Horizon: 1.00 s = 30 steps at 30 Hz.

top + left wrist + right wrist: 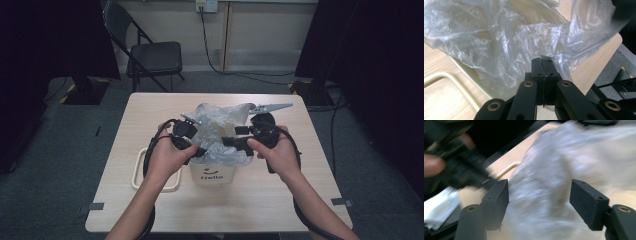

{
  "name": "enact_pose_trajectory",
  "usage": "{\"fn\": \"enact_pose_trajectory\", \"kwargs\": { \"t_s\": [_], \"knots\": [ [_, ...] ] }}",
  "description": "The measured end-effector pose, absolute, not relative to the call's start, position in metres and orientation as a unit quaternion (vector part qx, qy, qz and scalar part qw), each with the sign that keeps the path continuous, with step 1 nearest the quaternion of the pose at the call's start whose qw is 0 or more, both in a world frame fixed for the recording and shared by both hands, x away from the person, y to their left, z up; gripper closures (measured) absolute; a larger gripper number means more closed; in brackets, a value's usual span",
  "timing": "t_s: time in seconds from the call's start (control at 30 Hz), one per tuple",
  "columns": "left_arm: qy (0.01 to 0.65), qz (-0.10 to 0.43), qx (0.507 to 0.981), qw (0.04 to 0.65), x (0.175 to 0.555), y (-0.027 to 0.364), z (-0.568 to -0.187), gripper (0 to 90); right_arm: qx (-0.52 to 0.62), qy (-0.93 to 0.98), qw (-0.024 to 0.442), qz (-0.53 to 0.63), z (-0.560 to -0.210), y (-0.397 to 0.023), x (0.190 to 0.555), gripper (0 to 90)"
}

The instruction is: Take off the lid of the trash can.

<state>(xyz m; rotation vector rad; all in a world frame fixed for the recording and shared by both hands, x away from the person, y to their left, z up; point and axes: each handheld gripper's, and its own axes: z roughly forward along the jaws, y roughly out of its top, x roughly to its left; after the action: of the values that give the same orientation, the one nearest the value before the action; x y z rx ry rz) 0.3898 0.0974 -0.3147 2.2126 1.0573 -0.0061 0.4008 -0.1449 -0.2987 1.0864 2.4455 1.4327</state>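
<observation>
From the high view we see our left gripper (200, 150) and right gripper (231, 142) facing each other across a crumpled clear plastic bag (220, 131) that billows out of a cream bin (212, 173) printed with "Hello"; the bag lies between the two tools, the bin just below them, a cream handle loop (142, 175) outward of the left gripper on the wooden table (280, 185), and a black folding chair (150, 57) well beyond. In the left gripper view our left gripper (544, 62) is clenched on a fold of the plastic bag (499, 42), the film spreading up and away ahead of the jaws, the handle loop (451, 80) off to their left. In the right gripper view, which is blurred, our right gripper (539, 202) stands released, the jaws apart with the plastic bag (544, 177) ahead between them, not pinched; the other hand (432, 165) shows to the upper left. The bag is too crumpled to give a long axis.
</observation>
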Motion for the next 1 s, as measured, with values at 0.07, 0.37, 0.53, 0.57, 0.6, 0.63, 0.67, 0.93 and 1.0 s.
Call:
{"fn": "enact_pose_trajectory", "kwargs": {
  "t_s": [0.07, 0.37, 0.53, 0.57, 0.6, 0.63, 0.67, 0.93, 1.0],
  "knots": [
    [0.403, 0.004, 0.85, 0.338, 0.386, 0.101, -0.314, 89.7, 0.376, 0.798, 0.071, 0.466, -0.296, -0.15, 0.406, 34.1],
    [0.404, 0.004, 0.849, 0.34, 0.374, 0.121, -0.321, 89.5, 0.417, 0.817, 0.031, 0.397, -0.332, -0.162, 0.42, 57.2],
    [0.418, 0.006, 0.843, 0.339, 0.37, 0.126, -0.329, 89.5, 0.409, 0.829, -0.002, 0.382, -0.34, -0.161, 0.415, 74.1],
    [0.422, 0.002, 0.843, 0.333, 0.368, 0.127, -0.333, 89.5, 0.405, 0.832, -0.007, 0.379, -0.341, -0.16, 0.414, 74.8],
    [0.422, 0.002, 0.843, 0.333, 0.368, 0.127, -0.333, 89.6, 0.404, 0.833, -0.006, 0.378, -0.341, -0.16, 0.412, 76.8],
    [0.423, -0.002, 0.843, 0.331, 0.366, 0.128, -0.339, 89.6, 0.4, 0.836, -0.007, 0.375, -0.341, -0.159, 0.41, 78.2],
    [0.423, -0.004, 0.845, 0.327, 0.365, 0.129, -0.341, 89.6, 0.398, 0.839, -0.008, 0.371, -0.342, -0.158, 0.409, 78.3],
    [0.43, 0.009, 0.846, 0.316, 0.362, 0.125, -0.349, 89.6, 0.402, 0.832, -0.018, 0.381, -0.344, -0.164, 0.404, 77.9],
    [0.431, 0.008, 0.847, 0.312, 0.362, 0.122, -0.35, 89.6, 0.402, 0.831, -0.02, 0.383, -0.344, -0.166, 0.405, 73.3]
  ]
}}
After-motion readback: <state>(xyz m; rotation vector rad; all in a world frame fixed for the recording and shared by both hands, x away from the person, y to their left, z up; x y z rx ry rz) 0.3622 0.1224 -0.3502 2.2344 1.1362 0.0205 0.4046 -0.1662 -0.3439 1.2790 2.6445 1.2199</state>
